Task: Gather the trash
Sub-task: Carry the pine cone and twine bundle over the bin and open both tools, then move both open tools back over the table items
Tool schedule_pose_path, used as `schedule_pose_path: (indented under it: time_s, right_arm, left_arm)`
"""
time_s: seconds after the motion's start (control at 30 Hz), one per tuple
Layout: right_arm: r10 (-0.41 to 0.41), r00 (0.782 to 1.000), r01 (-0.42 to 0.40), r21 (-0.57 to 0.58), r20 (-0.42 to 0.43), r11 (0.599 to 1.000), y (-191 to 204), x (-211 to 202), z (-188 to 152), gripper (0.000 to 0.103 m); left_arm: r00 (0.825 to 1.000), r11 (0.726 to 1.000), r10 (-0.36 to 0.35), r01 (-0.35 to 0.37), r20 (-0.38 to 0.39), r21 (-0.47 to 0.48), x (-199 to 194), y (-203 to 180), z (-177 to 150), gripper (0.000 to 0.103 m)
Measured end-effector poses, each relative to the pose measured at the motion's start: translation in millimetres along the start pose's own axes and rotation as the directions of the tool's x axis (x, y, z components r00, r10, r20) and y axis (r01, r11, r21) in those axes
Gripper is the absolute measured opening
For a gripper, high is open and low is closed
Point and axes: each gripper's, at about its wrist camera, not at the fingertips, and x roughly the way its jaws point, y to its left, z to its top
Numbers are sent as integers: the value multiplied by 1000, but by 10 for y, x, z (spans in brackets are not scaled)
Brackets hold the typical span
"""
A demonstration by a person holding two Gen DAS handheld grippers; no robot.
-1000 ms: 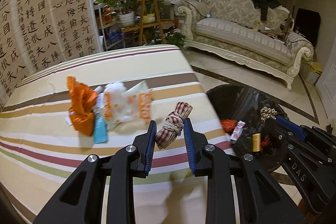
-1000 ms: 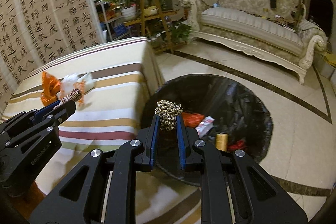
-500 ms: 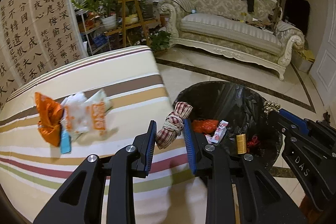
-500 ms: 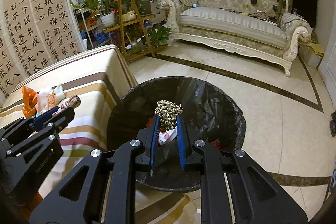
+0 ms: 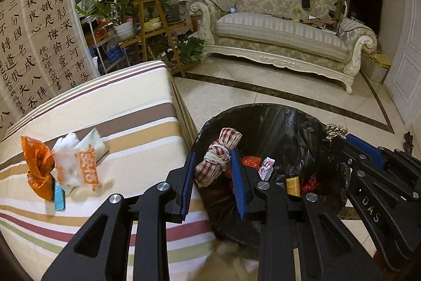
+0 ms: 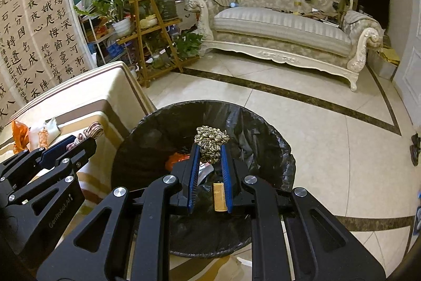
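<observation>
My left gripper (image 5: 213,158) is shut on a red-and-white checked cloth bundle (image 5: 218,157) tied with string, held over the near left rim of the black-lined trash bin (image 5: 276,120). My right gripper (image 6: 209,149) is shut on a wad of gold-brown cord (image 6: 211,141) above the middle of the same trash bin (image 6: 252,133). Inside the bin lie a red wrapper (image 5: 251,162), a white packet (image 5: 267,168) and a small brown bottle (image 5: 292,182). On the striped table (image 5: 126,107) lie an orange bag (image 5: 39,167), white-and-orange wrappers (image 5: 79,162) and a blue packet (image 5: 59,198).
A cream sofa (image 5: 284,36) with a dark garment stands across the tiled floor (image 6: 329,128). Wooden plant shelves (image 6: 150,36) with potted plants and a calligraphy screen (image 5: 39,25) stand behind the table. A dark object (image 6: 415,149) lies on the floor at the right edge.
Both grippers moved right, off the striped table and over the bin, each keeping its load. The table litter slid toward the left of the views.
</observation>
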Motion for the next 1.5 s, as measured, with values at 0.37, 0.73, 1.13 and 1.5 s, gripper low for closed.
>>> schedule_pose_path:
  time_s: [0.37, 0.73, 1.13, 1.5]
  right_arm:
    - [-11, 1000, 12, 28, -22, 1000, -71, 150, 12, 20]
    - [-28, 999, 29, 42, -17, 999, -94, 96, 0, 33]
    - [18, 1000, -18, -3, -7, 1000, 135, -25, 4, 39]
    - [126, 991, -129, -105, -35, 986, 817, -28, -22, 39]
  left_arm:
    - [1000, 1000, 3, -3, -29, 8, 100, -30, -1, 36]
    - [1000, 1000, 23, -23, -8, -16, 11, 60, -2, 70]
    - [997, 994, 79, -80, -14, -80, -201, 504, -149, 74]
    - [981, 965, 191, -195, -43, -175, -335, 1193, -366, 74]
